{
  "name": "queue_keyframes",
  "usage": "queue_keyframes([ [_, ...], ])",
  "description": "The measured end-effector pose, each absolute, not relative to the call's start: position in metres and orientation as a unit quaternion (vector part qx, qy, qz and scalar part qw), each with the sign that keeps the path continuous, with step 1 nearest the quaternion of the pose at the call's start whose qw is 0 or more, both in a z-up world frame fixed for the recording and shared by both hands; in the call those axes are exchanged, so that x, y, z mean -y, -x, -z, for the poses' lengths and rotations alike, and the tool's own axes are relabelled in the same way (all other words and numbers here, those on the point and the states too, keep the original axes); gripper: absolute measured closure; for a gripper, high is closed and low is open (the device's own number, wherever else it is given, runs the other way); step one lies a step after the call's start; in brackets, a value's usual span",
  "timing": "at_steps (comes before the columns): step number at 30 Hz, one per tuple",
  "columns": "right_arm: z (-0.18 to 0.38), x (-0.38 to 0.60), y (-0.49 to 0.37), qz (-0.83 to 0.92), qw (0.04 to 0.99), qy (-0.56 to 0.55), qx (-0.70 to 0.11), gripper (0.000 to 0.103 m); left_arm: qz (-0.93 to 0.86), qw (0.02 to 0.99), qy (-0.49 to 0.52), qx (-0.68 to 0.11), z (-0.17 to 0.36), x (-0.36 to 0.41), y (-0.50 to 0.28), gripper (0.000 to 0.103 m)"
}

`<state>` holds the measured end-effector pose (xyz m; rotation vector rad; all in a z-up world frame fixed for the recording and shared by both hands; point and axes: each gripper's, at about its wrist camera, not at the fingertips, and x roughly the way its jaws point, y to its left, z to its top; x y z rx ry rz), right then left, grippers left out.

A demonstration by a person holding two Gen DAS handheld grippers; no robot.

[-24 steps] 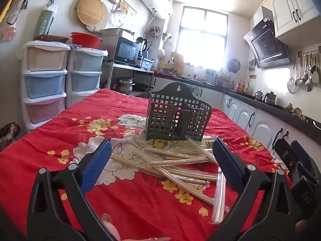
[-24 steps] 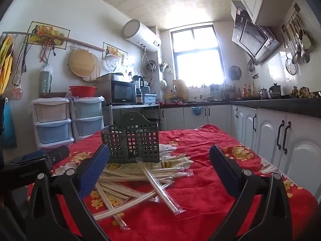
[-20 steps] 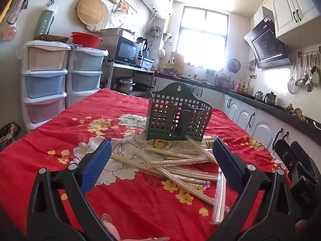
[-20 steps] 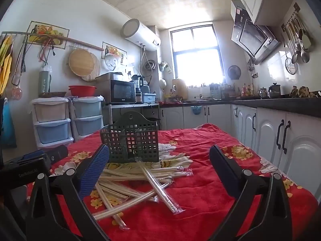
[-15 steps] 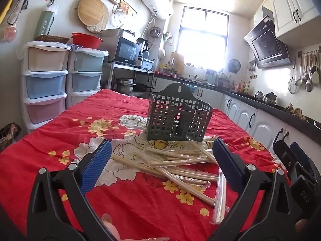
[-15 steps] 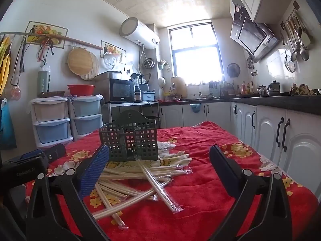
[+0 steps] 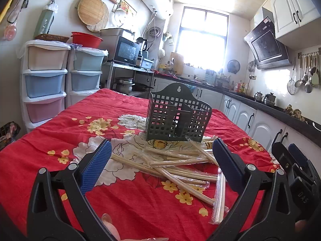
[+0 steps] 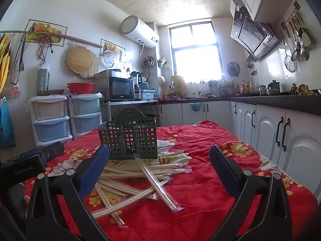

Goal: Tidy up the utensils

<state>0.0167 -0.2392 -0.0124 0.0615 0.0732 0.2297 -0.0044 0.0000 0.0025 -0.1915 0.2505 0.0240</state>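
Lying crisscrossed on the red cloth (image 7: 50, 140) before the upright basket (image 7: 177, 118), wrapped chopsticks (image 7: 176, 166) point every way; left gripper (image 7: 160, 162) and right gripper (image 8: 158, 166) gape wide, holding nothing.

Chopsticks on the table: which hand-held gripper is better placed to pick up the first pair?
Probably left. The left hand-held gripper is open with the chopsticks directly between its fingers; the right hand-held gripper is open too, but the pile sits left of its centre.
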Motion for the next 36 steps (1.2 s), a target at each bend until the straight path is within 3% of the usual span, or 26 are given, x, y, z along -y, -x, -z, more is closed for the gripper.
queue_keyframes([
  [36, 0.0098, 0.2368, -0.0180, -0.120, 0.992, -0.025, -0.043, 0.006, -0.017, 0.987, 0.101, -0.127, -0.0006, -0.0019, -0.0017, 0.010],
])
